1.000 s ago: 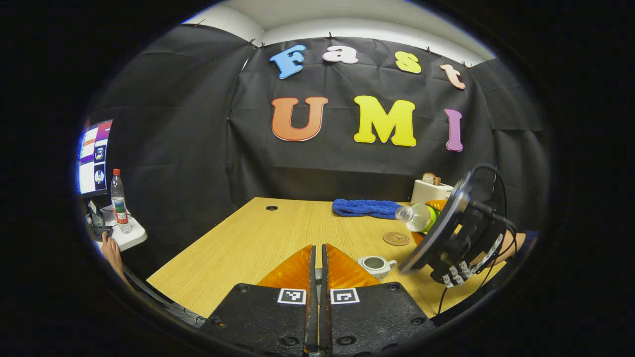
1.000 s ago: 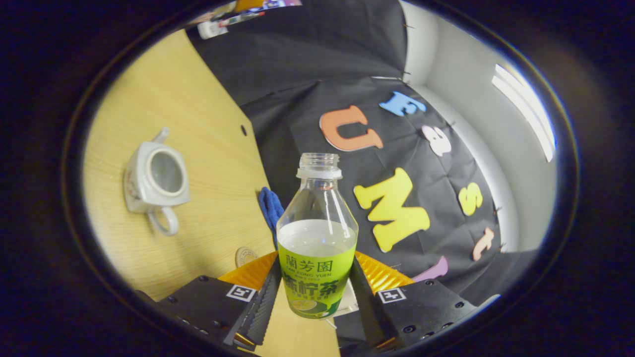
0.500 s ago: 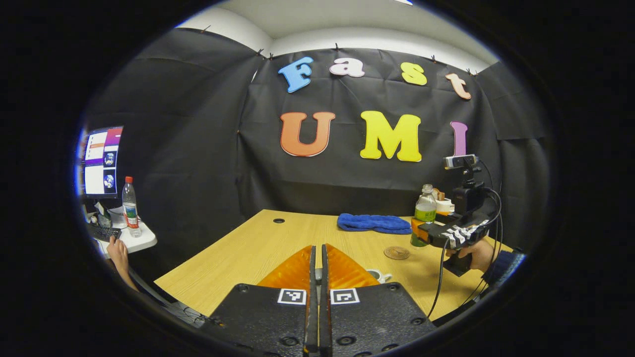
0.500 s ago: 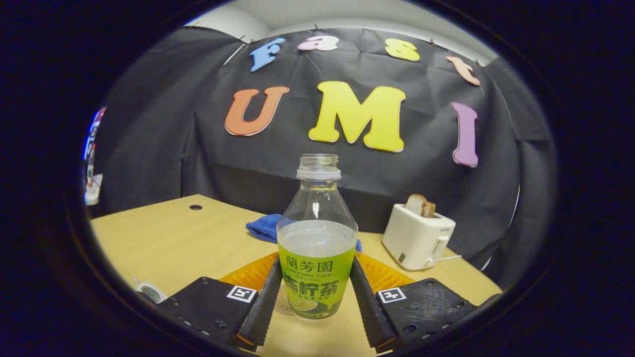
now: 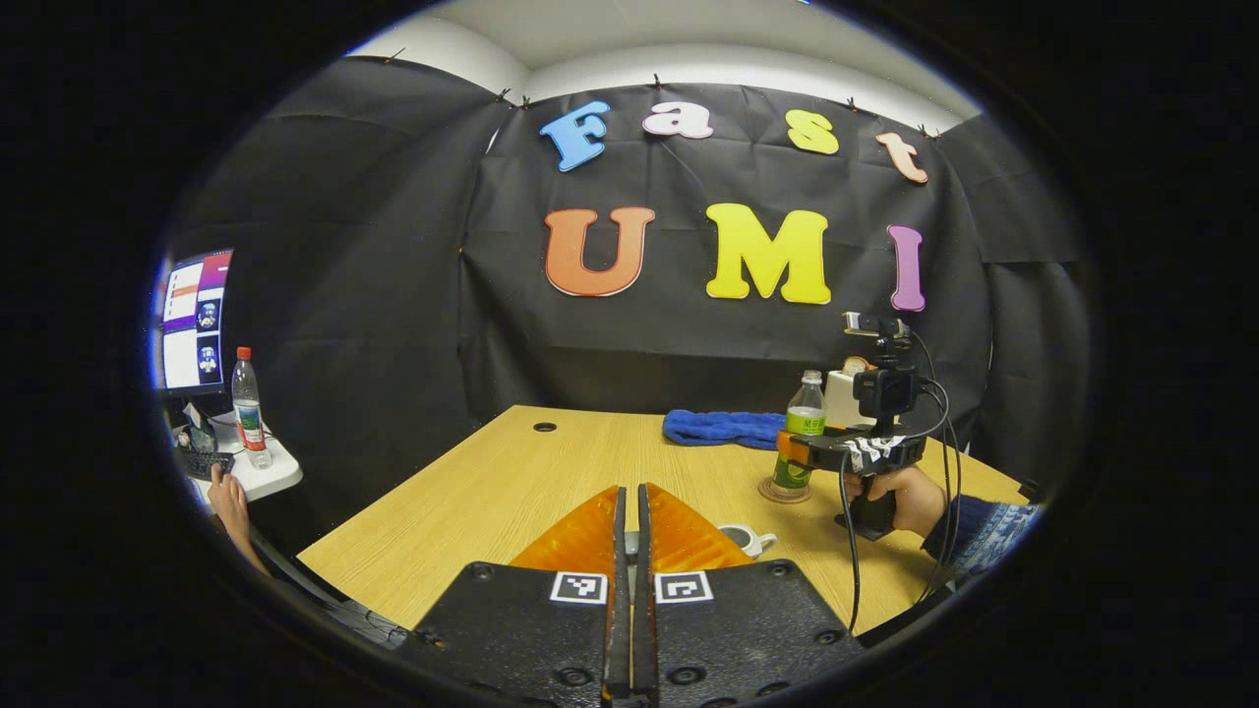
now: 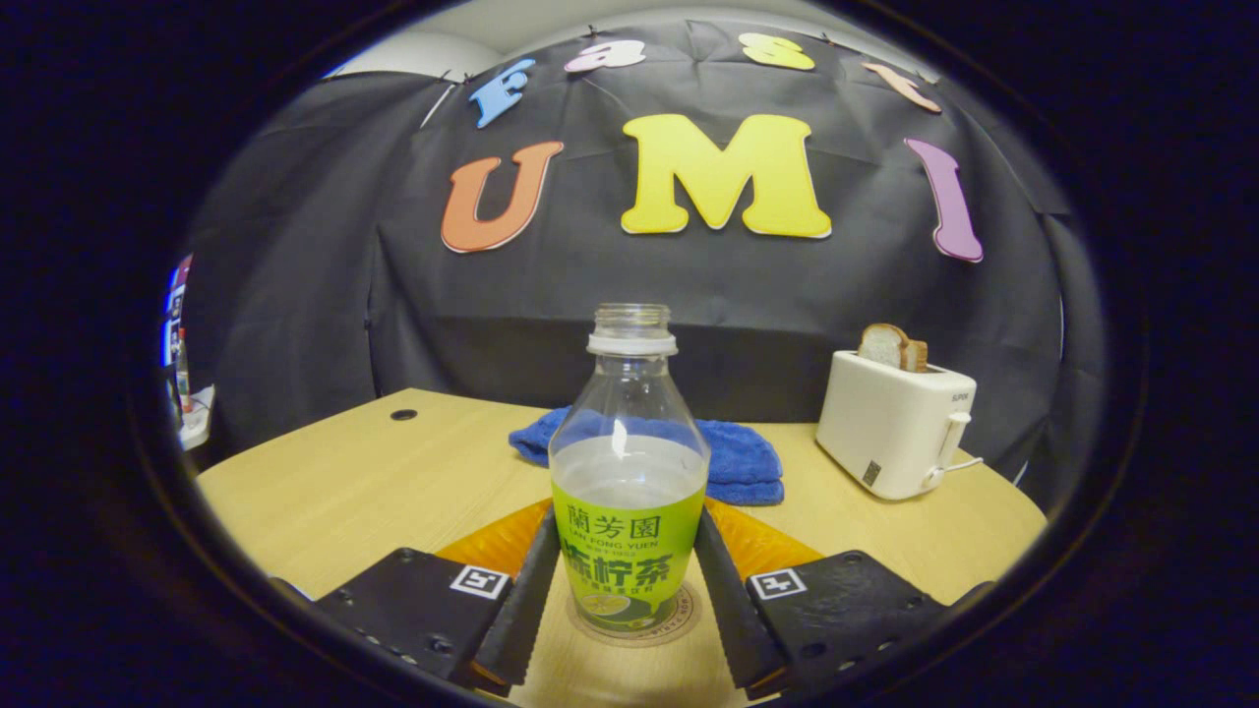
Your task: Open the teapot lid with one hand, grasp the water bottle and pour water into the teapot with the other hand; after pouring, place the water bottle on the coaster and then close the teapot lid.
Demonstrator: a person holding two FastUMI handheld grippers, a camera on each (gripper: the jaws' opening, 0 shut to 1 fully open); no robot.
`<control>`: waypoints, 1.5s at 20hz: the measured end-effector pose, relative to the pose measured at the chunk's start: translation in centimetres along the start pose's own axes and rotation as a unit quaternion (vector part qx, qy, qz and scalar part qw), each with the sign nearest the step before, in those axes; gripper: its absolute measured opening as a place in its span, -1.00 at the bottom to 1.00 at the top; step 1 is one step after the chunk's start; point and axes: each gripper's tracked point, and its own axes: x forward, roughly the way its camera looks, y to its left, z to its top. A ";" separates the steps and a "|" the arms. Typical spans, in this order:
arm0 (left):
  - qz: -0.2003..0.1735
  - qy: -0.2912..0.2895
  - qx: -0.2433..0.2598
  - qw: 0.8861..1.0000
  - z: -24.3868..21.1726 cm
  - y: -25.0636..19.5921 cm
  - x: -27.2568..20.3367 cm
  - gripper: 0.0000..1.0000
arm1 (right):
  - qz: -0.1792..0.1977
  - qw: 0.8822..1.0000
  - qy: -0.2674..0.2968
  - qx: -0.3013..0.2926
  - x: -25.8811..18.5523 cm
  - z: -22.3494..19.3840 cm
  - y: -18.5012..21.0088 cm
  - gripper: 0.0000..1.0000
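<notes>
Two grippers are at work over the wooden table (image 5: pixel 511 482). Seen in the right gripper view, the right gripper (image 6: pixel 622 605) has both fingers pressed against the green label of the water bottle (image 6: pixel 629 472), one on each side. The bottle stands upright with no cap, about half full of clear liquid, and its base sits on the round coaster (image 6: pixel 679 622), whose edge shows under it at 6 o'clock in that view. Behind the bottle at 12 o'clock lies a folded blue towel (image 6: pixel 738 457). At 2 o'clock stands a white toaster (image 6: pixel 890 423) with slices of bread (image 6: pixel 890 346) poking out of the top.

Seen in the left gripper view, the left gripper (image 5: pixel 629 610) has its fingers drawn together to a thin slit; whether anything is pinched in it I cannot tell. Just past its fingertips, at 1 o'clock, the white teapot (image 5: pixel 745 538) sits on the table with its mouth open and no lid on it. Farther off at 2 o'clock the same bottle (image 5: pixel 799 438) stands on the coaster (image 5: pixel 784 489), held by the right gripper (image 5: pixel 802 454), with a hand (image 5: pixel 905 497) in a dark patterned sleeve (image 5: pixel 984 536) on the grip. At 9 o'clock, well apart from the table, a red-capped bottle (image 5: pixel 246 403) stands on a small white side table (image 5: pixel 266 477) below a lit monitor (image 5: pixel 192 320), and another hand (image 5: pixel 224 492) rests near a keyboard (image 5: pixel 202 462).
</notes>
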 end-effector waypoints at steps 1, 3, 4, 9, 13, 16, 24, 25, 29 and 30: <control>0.000 0.002 -0.001 1.000 -0.2 0.0 0.1 -0.92 | -0.004 1.000 -0.001 -0.010 0.0 0.2 0.2 0.48; 0.000 0.009 0.000 1.000 -0.7 -0.1 0.4 -0.92 | 0.003 1.000 -0.006 -0.012 -0.1 0.2 0.5 0.59; 0.000 0.013 0.001 1.000 -0.9 -0.1 0.5 -0.92 | 0.008 1.000 -0.005 -0.012 -0.3 0.1 0.7 0.66; -0.007 0.015 0.007 1.000 -1.1 -1.0 0.7 -0.92 | 0.015 0.999 -0.031 0.001 -3.2 2.1 0.1 0.97; -0.014 0.005 0.013 1.000 -0.4 -2.1 0.5 -0.92 | 0.015 0.999 -0.039 0.006 -7.5 2.9 -1.5 0.92; -0.020 0.000 0.012 1.000 -0.2 -3.2 0.6 -0.92 | 0.008 0.999 -0.046 -0.020 -11.2 2.8 -3.8 0.91; 0.000 -0.008 0.030 1.000 -0.9 -4.8 2.4 -0.93 | -0.030 0.996 -0.059 -0.066 -19.2 -0.9 -10.0 0.90; -0.001 -0.008 0.029 1.000 -1.1 -5.3 2.8 -0.93 | -0.034 0.996 -0.063 -0.052 -19.9 -1.2 -10.9 0.97; -0.021 -0.027 0.018 0.999 -1.2 -7.9 5.3 -0.92 | -0.033 0.995 -0.092 -0.018 -21.8 -1.9 -13.9 0.90; -0.023 -0.030 0.012 0.999 -1.4 -8.2 6.3 -0.93 | -0.033 0.995 -0.097 -0.010 -22.0 -2.1 -14.7 0.96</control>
